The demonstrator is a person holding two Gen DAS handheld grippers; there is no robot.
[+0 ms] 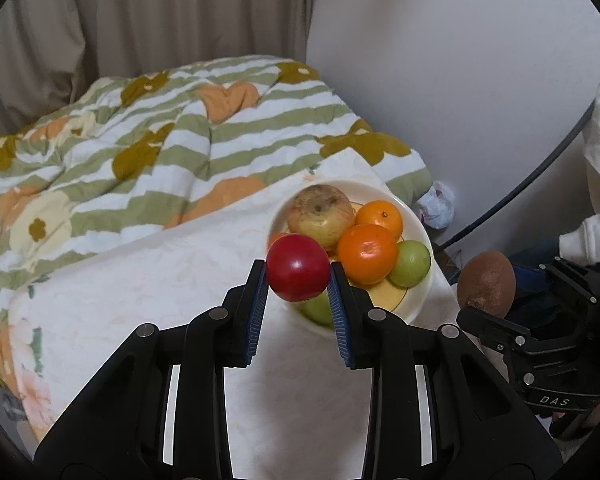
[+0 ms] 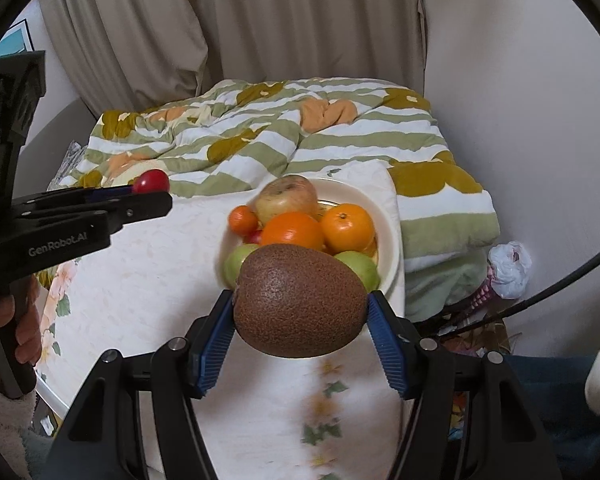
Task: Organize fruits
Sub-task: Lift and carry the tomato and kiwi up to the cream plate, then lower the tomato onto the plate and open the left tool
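Note:
My left gripper (image 1: 298, 276) is shut on a red round fruit (image 1: 298, 267) and holds it above the near rim of a cream plate (image 1: 416, 304). The plate holds a yellowish apple (image 1: 320, 216), two oranges (image 1: 366, 254), and green fruits (image 1: 411, 263). My right gripper (image 2: 300, 308) is shut on a brown kiwi (image 2: 300, 300), held just in front of the plate (image 2: 388, 236). The kiwi also shows at the right of the left wrist view (image 1: 486, 282). The left gripper with the red fruit (image 2: 152, 181) shows at the left of the right wrist view.
The plate stands on a white floral cloth (image 1: 160, 288) over a low table. A striped green and orange quilt (image 1: 172, 128) lies behind. Curtains (image 2: 280, 20) and a white wall are beyond. A crumpled plastic bag (image 2: 508, 264) lies at the right.

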